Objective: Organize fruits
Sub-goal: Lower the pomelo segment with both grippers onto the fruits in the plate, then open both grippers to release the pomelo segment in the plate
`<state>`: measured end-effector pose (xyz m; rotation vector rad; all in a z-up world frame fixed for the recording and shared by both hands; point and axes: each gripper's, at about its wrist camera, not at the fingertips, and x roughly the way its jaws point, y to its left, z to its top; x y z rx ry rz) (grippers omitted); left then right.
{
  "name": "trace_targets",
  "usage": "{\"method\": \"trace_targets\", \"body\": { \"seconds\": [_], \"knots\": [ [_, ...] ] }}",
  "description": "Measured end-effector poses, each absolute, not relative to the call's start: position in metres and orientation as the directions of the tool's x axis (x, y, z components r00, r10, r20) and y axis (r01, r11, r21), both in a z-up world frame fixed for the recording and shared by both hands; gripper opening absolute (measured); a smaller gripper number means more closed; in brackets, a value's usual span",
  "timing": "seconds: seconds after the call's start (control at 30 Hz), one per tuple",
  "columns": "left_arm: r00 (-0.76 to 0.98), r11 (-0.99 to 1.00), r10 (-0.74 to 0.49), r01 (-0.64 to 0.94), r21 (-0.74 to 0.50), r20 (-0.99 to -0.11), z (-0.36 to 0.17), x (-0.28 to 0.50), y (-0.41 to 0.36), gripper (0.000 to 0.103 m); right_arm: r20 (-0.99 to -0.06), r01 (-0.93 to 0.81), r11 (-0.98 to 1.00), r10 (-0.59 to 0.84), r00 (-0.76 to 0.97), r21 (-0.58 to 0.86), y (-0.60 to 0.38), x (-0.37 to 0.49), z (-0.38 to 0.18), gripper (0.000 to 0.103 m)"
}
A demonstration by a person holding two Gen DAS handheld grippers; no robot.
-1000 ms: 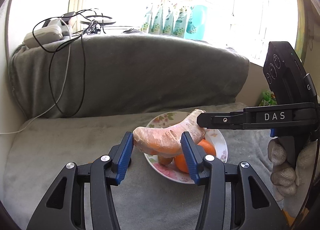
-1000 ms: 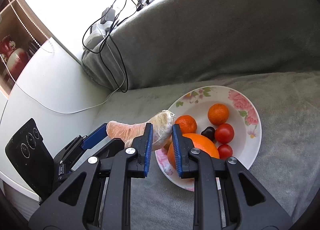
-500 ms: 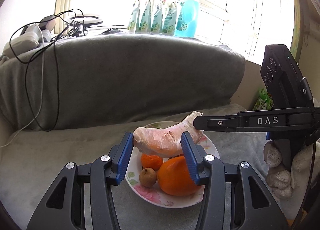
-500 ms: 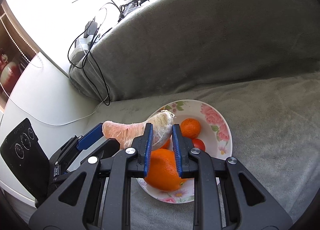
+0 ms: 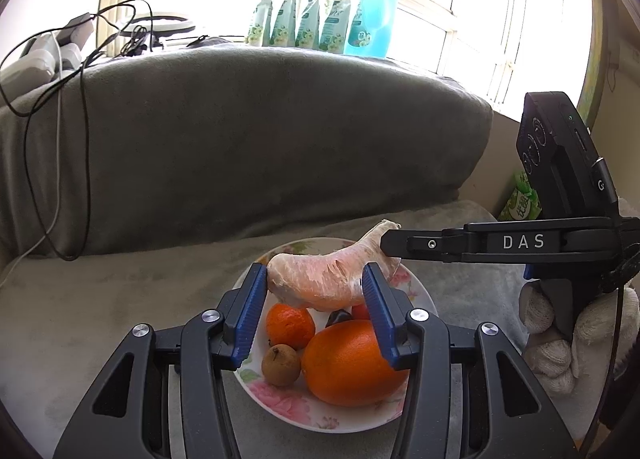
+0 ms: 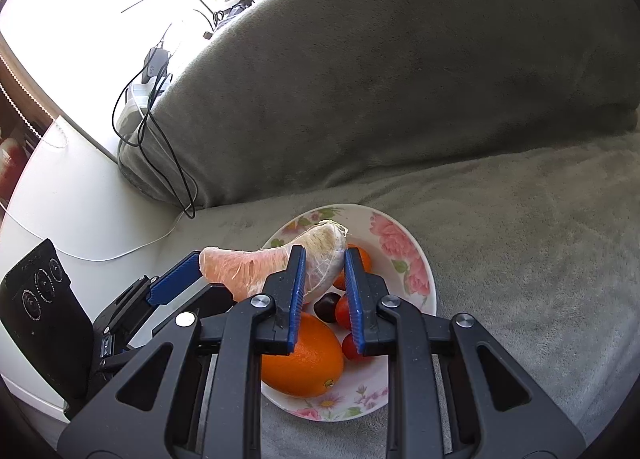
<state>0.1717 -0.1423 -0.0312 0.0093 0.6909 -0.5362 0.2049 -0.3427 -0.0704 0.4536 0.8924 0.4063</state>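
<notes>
Pomelo wedge point(image 5: 320, 283), wrapped in clear film, hangs over a flowered plate point(image 5: 416, 291) on a grey sofa seat, carried by two tongs at once. The left tongs point(image 5: 314, 291) are clamped across its thick pink end; the right tongs point(image 6: 322, 273) are clamped on its pale, pithy end. In the left view the right tongs point(image 5: 390, 247) reach in from 3 o'clock to bite the tip.

The wedge's long axis runs roughly level, from 9 o'clock to 2 o'clock in the left view, with the narrow tip rising slightly to the right and the curved back bowed downward toward the plate.

Below it the plate already holds an orange point(image 5: 352, 363), a mandarin point(image 5: 290, 327), a small brown fruit point(image 5: 281, 365), a dark fruit and cherry tomatoes point(image 6: 346, 309). Free room lies at the plate's 12 o'clock rim.

Done well, the step probably means lowering both ends together, keeping the wedge level so the film does not twist or tear, resting it on the bare rim side rather than atop the round fruits, which could roll, then letting both tongs part only once it lies settled.
</notes>
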Motion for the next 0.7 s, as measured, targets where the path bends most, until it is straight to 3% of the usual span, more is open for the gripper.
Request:
{"method": "trace_targets", "body": {
  "seconds": [0.43, 0.5, 0.57, 0.7],
  "knots": [
    [0.644, 0.865, -0.471, 0.472, -0.173, -0.603, -0.029, 0.171, -0.138, 0.048, -0.646, -0.119, 0.859, 0.459, 0.61, 0.498, -0.352, 0.201, -0.067, 0.024],
    [0.644, 0.865, -0.472, 0.471, -0.173, -0.602, -0.028, 0.17, -0.136, 0.048, -0.646, -0.111, 0.865, 0.445, 0.62, 0.49, -0.353, 0.2, -0.066, 0.03],
    [0.647, 0.865, -0.47, 0.472, -0.169, -0.601, -0.027, 0.168, -0.135, 0.048, -0.644, -0.101, 0.87, 0.43, 0.632, 0.482, -0.356, 0.198, -0.065, 0.048],
    [0.655, 0.869, -0.465, 0.466, -0.166, -0.596, -0.024, 0.165, -0.133, 0.05, -0.64, -0.095, 0.881, 0.407, 0.651, 0.464, -0.357, 0.193, -0.061, 0.063]
  ]
}}
